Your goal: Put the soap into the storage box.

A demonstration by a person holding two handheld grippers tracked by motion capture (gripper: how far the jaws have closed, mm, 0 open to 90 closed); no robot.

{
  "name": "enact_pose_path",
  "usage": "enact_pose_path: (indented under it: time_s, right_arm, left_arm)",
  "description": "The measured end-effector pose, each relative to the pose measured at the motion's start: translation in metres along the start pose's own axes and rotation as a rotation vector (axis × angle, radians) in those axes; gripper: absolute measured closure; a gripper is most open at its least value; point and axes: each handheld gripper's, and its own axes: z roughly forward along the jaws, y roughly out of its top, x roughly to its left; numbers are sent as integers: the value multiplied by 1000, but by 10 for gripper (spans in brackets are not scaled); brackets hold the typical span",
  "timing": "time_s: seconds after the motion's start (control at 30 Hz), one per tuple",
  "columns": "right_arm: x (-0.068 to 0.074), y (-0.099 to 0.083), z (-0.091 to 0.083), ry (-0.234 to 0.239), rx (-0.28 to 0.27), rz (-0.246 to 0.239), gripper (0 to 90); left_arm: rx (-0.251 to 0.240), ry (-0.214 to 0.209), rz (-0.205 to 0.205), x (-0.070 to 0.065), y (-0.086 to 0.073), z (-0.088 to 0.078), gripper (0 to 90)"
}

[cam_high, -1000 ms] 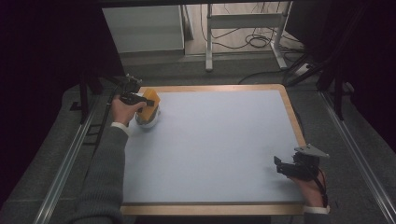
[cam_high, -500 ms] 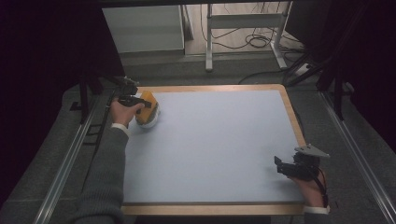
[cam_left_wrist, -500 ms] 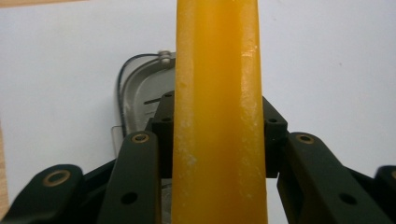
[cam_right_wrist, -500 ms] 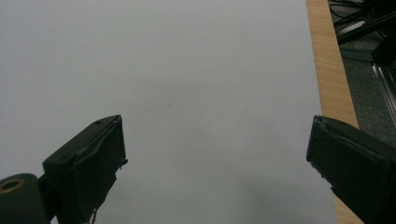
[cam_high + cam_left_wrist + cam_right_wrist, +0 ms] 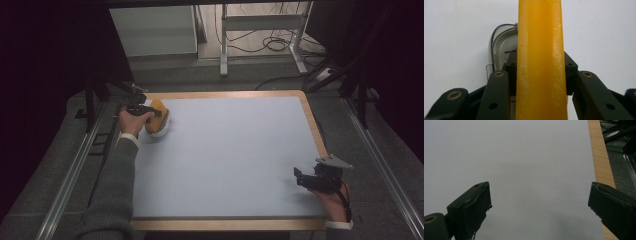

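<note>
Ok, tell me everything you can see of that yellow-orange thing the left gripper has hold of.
The yellow-orange slab looks like a thick sponge-like piece with a slightly rough, white-flecked surface. The left gripper is shut on it, jaws pressing both broad sides, so it stands on edge. It sits at the blue mat's far left corner, over a white dish-like object; whether they touch is unclear.

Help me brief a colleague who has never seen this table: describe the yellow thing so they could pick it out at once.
Start at the pale blue table with its wooden edge and go to its far left corner. There the left tongs are shut on a flat yellow-orange slab, held on edge over a white and grey object. It is the one bright colour on the table; the right tongs are open.
</note>
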Motion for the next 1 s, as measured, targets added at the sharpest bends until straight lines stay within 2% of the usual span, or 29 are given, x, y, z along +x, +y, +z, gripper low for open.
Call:
enact_pose_path:
  time_s: [0.17, 0.43, 0.53, 0.6, 0.77, 0.87, 1.0]
  right_arm:
    - [1, 0, 0, 1, 0, -1, 46]
    - [0, 0, 0, 0, 1, -1, 46]
    - [1, 0, 1, -1, 0, -3, 46]
    - [1, 0, 1, -1, 0, -2, 46]
    - [1, 0, 0, -1, 1, -1, 46]
    - [1, 0, 1, 1, 4, -5, 46]
    - [2, 0, 2, 0, 4, -7, 46]
  left_arm:
    - [11, -1, -19, 3, -1, 4, 608]
    - [-9, -8, -28, 4, -2, 7, 586]
    - [-7, -5, -20, 3, -2, 6, 509]
    - [2, 10, -13, 4, -3, 5, 489]
    - [11, 11, -4, 6, -4, 3, 371]
    - [-11, 43, 4, 5, -4, -4, 302]
    - [-28, 63, 10, 5, -4, -11, 239]
